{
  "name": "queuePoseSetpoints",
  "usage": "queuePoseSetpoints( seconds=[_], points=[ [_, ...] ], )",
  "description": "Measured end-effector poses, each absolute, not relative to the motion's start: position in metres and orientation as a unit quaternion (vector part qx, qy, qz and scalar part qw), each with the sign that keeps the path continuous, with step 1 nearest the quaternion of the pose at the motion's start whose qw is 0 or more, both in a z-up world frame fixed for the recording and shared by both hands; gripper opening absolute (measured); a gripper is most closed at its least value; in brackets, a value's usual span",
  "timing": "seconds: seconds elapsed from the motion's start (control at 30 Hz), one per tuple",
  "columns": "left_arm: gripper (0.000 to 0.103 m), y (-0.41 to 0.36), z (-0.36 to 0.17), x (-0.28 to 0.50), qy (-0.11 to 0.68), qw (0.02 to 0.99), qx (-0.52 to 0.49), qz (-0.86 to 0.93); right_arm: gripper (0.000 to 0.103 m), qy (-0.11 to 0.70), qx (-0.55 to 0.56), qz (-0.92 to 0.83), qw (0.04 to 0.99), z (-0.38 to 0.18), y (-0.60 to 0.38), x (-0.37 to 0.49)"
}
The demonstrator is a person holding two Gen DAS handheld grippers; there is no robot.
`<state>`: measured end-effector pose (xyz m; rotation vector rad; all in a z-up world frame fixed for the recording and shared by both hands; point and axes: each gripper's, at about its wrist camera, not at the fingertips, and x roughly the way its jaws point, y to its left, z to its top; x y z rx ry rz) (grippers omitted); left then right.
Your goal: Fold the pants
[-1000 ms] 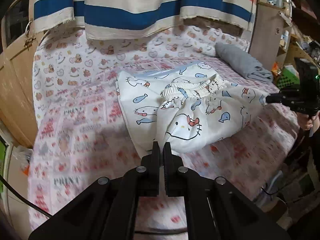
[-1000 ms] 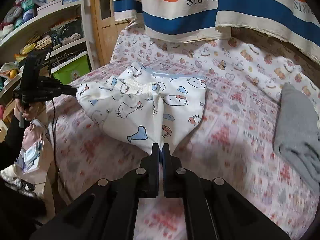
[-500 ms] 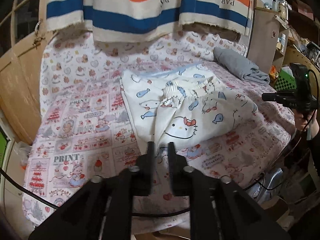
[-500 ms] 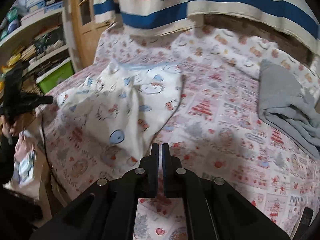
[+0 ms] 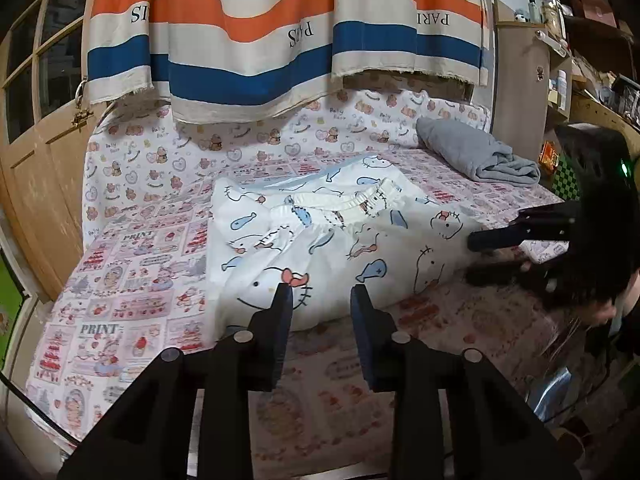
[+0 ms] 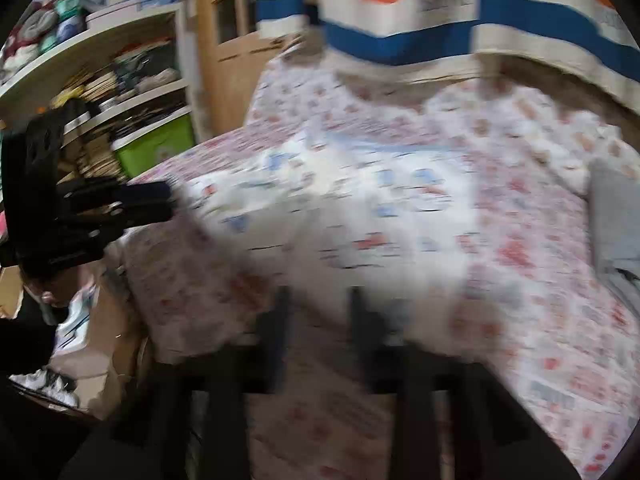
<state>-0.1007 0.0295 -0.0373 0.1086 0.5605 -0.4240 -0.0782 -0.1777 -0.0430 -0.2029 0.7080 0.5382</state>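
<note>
The white pants (image 5: 320,248) with a cat-and-fish print lie bunched on the bed, elastic waistband (image 5: 344,206) on top. They also show, blurred, in the right wrist view (image 6: 360,216). My left gripper (image 5: 318,300) is open and empty, its fingertips just in front of the pants' near edge. My right gripper (image 6: 318,304) is open and empty at the near edge of the pants; in the left wrist view it appears at the pants' right side (image 5: 480,254). The left gripper appears at the left in the right wrist view (image 6: 168,204).
The bed has a pink patterned sheet (image 5: 128,280). A folded grey cloth (image 5: 476,156) lies at the back right. A striped cloth (image 5: 280,40) hangs behind. A wooden door (image 5: 36,168) stands left, and shelves (image 6: 100,80) with a green bin (image 6: 160,148).
Both grippers have opened and let go of the pants. The pants have dropped onto the bed. The right gripper is swinging fast, blurring its view.
</note>
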Motion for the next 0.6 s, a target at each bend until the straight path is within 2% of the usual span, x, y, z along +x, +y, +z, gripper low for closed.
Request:
queuePoseSetpoints(
  seconds=[0.27,0.47,0.6],
  points=[
    [0.029,0.037,-0.036,-0.100,0.255,0.953,0.048,-0.156,0.045,0.289,-0.200,0.291,0.890,-0.044,-0.141,-0.084],
    [0.034,0.037,-0.028,-0.104,0.230,0.957,0.039,-0.172,0.045,0.326,-0.219,0.302,0.869,-0.054,-0.130,-0.062],
    [0.034,0.034,-0.032,-0.100,0.246,0.951,0.039,-0.184,0.046,0.347,-0.207,0.292,0.867,-0.059,-0.133,-0.049]
  ],
)
